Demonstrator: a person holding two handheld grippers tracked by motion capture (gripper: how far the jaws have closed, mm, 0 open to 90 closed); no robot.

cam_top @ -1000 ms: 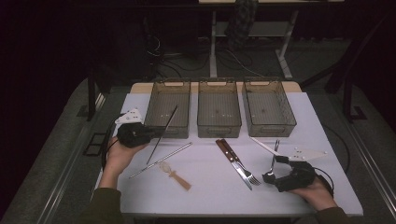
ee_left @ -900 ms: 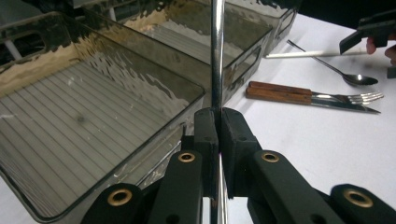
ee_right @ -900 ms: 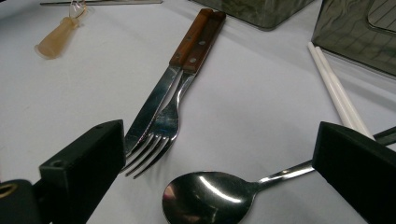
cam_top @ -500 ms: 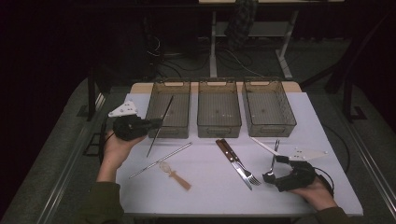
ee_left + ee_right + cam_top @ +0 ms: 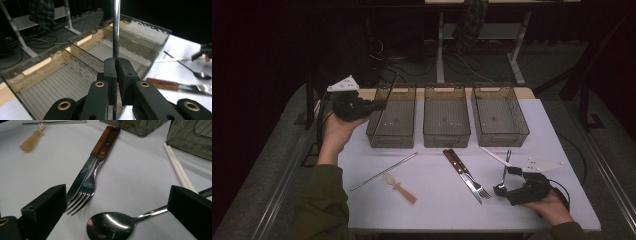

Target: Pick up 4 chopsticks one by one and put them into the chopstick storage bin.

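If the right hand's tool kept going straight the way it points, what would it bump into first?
Most likely the spoon: its bowl lies on the table right between the open jaws of the right tool. The fork lies just beyond, to the left.

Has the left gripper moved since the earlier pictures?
Yes. The left gripper, shut on a metal chopstick, went up and back, from the tabletop to the left bin.

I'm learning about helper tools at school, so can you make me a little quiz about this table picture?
1. True or false: the left gripper is shut on a metal chopstick.
2. How many see-through bins stand in a row?
3. What lies between the open jaws of the right gripper? A) spoon B) fork C) white chopsticks

Key: 1 true; 2 three; 3 A.
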